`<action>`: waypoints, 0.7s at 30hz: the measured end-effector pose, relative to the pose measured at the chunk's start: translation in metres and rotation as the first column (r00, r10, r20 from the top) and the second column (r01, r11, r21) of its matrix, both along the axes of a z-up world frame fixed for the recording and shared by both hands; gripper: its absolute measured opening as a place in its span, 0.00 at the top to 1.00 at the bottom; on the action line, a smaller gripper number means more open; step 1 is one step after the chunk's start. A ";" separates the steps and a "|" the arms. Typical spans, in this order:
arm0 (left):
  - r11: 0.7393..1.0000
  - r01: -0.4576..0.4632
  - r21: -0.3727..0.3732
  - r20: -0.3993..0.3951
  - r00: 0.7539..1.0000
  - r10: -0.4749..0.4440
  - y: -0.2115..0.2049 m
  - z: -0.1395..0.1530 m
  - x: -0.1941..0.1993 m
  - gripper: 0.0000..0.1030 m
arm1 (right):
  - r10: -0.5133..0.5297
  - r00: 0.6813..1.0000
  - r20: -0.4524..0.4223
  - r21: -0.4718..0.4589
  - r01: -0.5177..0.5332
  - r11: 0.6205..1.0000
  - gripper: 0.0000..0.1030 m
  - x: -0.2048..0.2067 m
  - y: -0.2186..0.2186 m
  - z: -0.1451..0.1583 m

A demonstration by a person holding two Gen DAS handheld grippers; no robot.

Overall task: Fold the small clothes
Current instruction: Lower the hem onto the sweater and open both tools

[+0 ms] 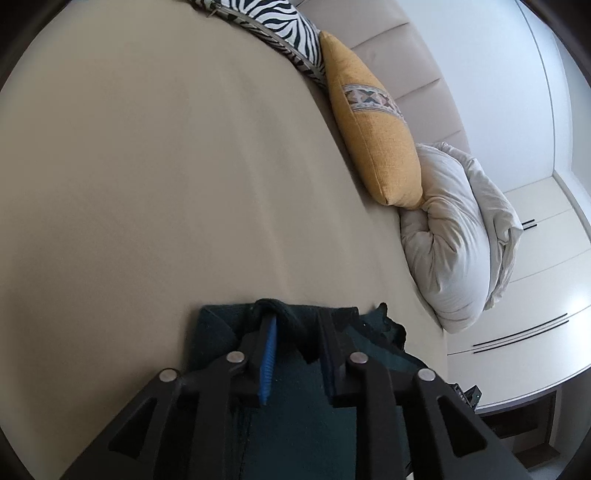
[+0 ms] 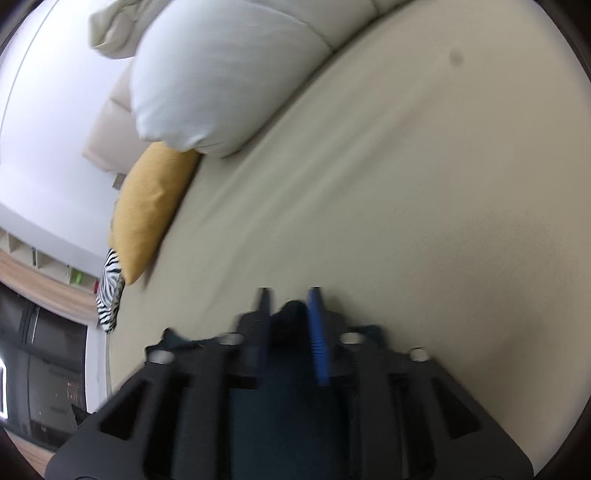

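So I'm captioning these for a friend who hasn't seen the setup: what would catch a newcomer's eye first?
Probably the dark teal garment bunched at the bottom of both views, with the left claw and right claw each pinching a fold of it over the beige bed sheet. Next comes the mustard-yellow cushion against the headboard, between a zebra-print cushion and a rumpled white pillow.
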State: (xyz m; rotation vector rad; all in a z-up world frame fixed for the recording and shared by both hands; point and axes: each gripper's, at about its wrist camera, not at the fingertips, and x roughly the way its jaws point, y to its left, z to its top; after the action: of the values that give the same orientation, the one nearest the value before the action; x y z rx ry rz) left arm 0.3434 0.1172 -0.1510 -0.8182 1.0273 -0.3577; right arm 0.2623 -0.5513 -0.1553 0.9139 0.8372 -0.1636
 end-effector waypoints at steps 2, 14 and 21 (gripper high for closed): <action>1.000 0.001 0.014 0.031 1.000 -0.002 0.002 0.010 -0.011 0.53 | -0.024 0.999 0.043 0.036 0.022 0.999 0.52 -0.005 -0.006 -0.003; 0.993 -0.004 0.119 0.118 0.993 -0.010 0.006 0.042 -0.084 0.37 | 0.123 0.992 0.032 -0.227 -0.113 0.967 0.49 -0.058 0.048 0.041; 0.975 0.006 0.224 0.138 0.990 -0.038 0.000 0.032 -0.147 0.37 | 0.216 0.974 -0.066 -0.447 -0.223 0.866 0.50 -0.096 0.095 0.041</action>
State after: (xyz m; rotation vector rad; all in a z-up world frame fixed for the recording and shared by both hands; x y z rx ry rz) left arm 0.1963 0.1177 -0.1188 -0.5711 0.9254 -0.3082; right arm 0.1666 -0.4566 -0.1142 0.3740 0.8620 -0.1573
